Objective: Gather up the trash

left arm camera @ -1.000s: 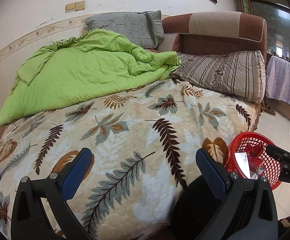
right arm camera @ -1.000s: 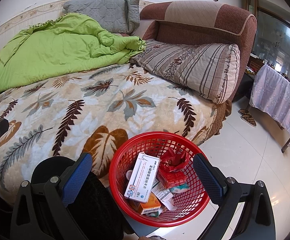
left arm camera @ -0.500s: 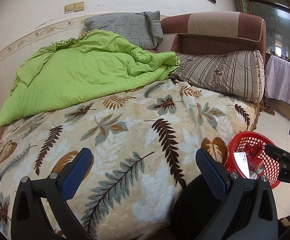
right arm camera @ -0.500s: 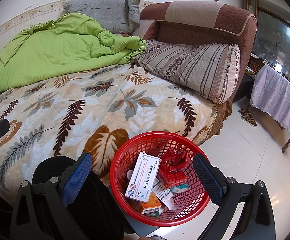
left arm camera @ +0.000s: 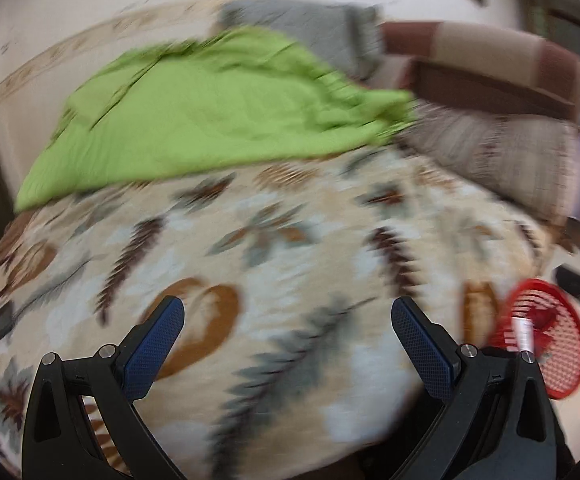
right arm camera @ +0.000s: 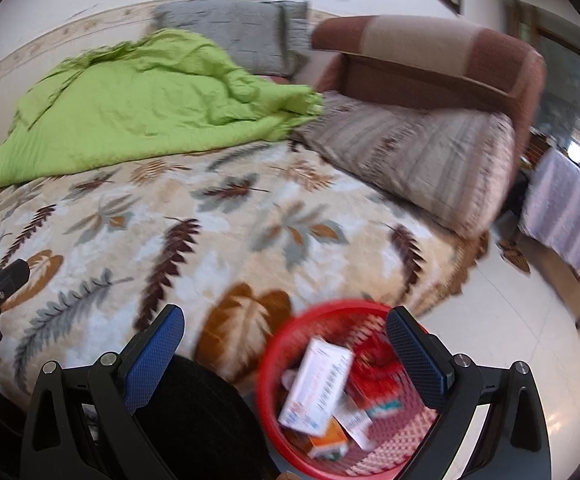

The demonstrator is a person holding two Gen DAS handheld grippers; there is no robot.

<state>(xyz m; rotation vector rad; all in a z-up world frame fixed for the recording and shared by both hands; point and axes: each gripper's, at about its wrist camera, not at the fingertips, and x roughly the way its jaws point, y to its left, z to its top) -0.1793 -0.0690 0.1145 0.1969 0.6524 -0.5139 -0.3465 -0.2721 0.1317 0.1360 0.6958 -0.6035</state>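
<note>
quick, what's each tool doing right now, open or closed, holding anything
Left tool: open, holding nothing, over the leaf-print blanket.
Right tool: open, holding nothing, above the red basket of trash.

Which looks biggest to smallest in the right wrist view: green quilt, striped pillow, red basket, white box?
1. green quilt
2. striped pillow
3. red basket, though it sits nearest the camera and is cut off by the frame edge, so its rank against the pillow is unsure
4. white box, lying inside the basket
</note>
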